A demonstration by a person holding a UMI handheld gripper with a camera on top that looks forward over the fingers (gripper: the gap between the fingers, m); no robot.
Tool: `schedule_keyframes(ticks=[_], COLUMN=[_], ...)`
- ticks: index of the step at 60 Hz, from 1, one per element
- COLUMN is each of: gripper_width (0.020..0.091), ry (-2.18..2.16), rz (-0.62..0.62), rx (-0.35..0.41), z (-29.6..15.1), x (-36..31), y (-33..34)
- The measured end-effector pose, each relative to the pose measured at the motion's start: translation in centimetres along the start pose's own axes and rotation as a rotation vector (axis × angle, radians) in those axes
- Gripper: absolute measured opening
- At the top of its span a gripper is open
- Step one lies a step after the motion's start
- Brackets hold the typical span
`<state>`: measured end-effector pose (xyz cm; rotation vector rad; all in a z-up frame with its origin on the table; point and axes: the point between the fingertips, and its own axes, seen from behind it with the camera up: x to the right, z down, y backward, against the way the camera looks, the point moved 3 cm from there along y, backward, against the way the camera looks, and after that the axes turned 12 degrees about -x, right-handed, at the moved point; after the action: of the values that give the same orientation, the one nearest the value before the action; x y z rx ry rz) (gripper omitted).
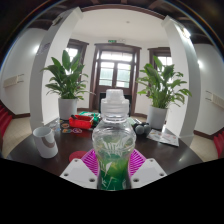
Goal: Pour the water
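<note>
On the dark worktop (60, 152) a white cup (45, 140) stands off to the left of the fingers; red and green packets (82, 121) lie beyond, and two potted plants (66, 80) flank a wooden door (115, 70) at the back; the clear plastic bottle (113, 140), white-capped with a green label low down, stands upright between the pink pads (91, 163); the hand-held gripper (113, 172) is closed against its sides, gripping it.
</note>
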<state>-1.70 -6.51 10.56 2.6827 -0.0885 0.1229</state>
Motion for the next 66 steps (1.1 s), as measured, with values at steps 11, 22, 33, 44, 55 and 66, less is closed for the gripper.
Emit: schedule_keyframes(ticks=[11, 22, 33, 44, 55, 66], gripper_width=[0.0326, 0.0324, 0.0322, 0.0324, 0.0328, 0.033], ry=[0.194, 0.739, 1.249, 1.645, 1.925, 2.085], rz=[0.007, 0.17, 0.327, 0.467, 0.589, 0.676], rx=[-0.014, 0.054, 0.162, 0.265, 0.339, 0.389], z=[-0.6, -4.9, -10.0, -12.0, -13.1, -12.8], x=[0.6, -1.6, -4.1, -8.6, -11.3, -13.0], y=[-0.2, -2.1, -4.1, -5.3, -5.8, -6.2])
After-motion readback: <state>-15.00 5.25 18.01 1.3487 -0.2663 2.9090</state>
